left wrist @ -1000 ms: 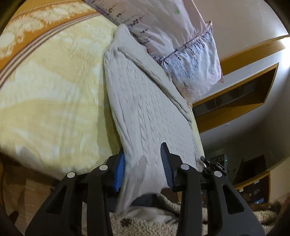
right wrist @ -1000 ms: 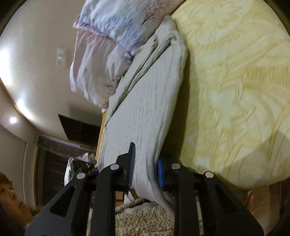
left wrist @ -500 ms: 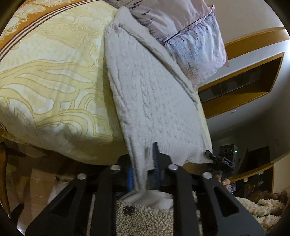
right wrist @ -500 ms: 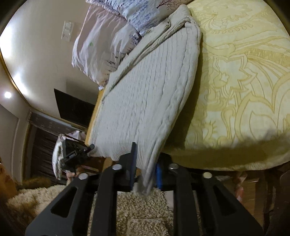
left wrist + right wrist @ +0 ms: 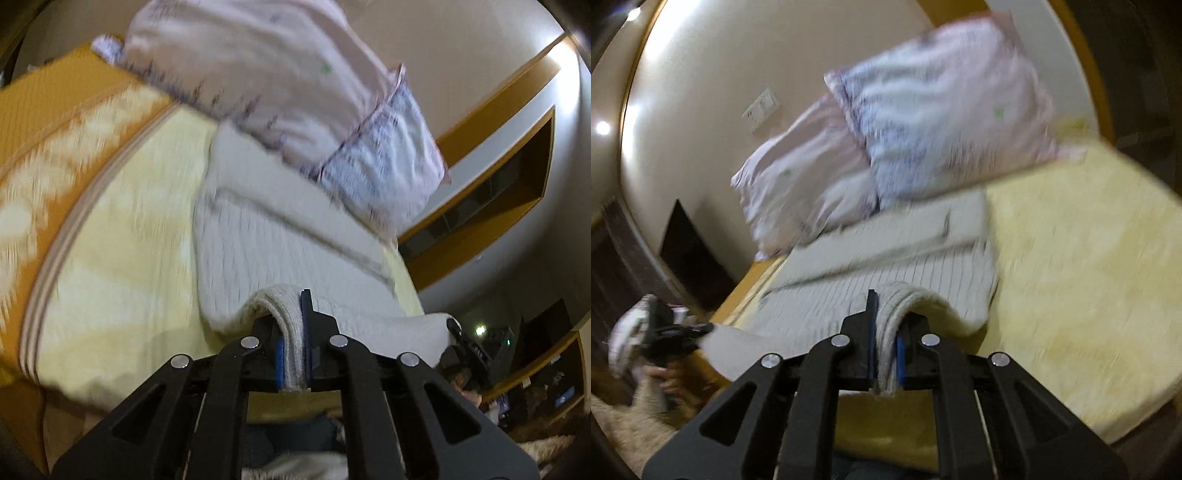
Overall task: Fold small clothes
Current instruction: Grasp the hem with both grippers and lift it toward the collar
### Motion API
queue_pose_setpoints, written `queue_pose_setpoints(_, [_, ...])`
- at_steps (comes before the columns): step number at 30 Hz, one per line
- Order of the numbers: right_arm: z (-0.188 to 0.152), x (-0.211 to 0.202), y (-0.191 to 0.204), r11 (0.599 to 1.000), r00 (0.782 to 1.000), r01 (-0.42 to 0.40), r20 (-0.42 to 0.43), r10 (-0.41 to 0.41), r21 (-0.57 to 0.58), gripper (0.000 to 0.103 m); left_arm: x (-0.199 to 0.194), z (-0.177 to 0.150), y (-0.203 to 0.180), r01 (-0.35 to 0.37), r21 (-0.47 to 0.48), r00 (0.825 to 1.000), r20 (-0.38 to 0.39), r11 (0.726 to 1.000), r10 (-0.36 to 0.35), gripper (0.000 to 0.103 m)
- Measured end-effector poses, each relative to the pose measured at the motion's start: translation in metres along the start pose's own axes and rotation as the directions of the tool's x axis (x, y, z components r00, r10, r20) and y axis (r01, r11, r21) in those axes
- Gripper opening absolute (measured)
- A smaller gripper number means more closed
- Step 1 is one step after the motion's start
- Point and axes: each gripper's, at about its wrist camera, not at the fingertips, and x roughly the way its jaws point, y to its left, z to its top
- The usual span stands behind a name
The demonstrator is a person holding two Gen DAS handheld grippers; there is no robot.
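Observation:
A pale grey cable-knit sweater point(image 5: 266, 236) lies lengthwise on the yellow bedspread point(image 5: 122, 236), its far end against the pillows. My left gripper point(image 5: 293, 332) is shut on the sweater's ribbed bottom hem, lifted off the bed so the cloth arches forward. In the right wrist view the same sweater point(image 5: 905, 266) shows, and my right gripper point(image 5: 886, 332) is shut on the other corner of the hem, also lifted. The other gripper appears at each view's edge, the right gripper point(image 5: 476, 350) and the left gripper point(image 5: 665, 332). Both views are motion-blurred.
Two pale pink and lilac patterned pillows point(image 5: 295, 96) lean at the head of the bed, also in the right wrist view point(image 5: 923, 122). An orange patterned border point(image 5: 48, 155) edges the bedspread. A shaggy beige rug point(image 5: 624, 428) lies on the floor below.
Both grippers have risen from below the bed's edge and swung forward over the bed, carrying the hem up so the sweater starts to double over. The left gripper closed on the hem a second ago.

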Motion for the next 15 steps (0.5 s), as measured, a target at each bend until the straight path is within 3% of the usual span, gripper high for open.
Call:
queue_pose_setpoints(4, [0.02,0.011,0.012,0.997,0.997,0.029,0.069,-0.023,-0.077,0.007,0.012,0.032,-0.012,-0.017,0.045,0.999,0.047,0.999,0.015,0.006])
queue_pose_setpoints(15, [0.072,0.053,0.015,0.988,0.991,0.077,0.118,-0.061,-0.132,0.007,0.053,0.101,-0.023,-0.067,0.085,0.993,0.101,0.994,0.059,0.006])
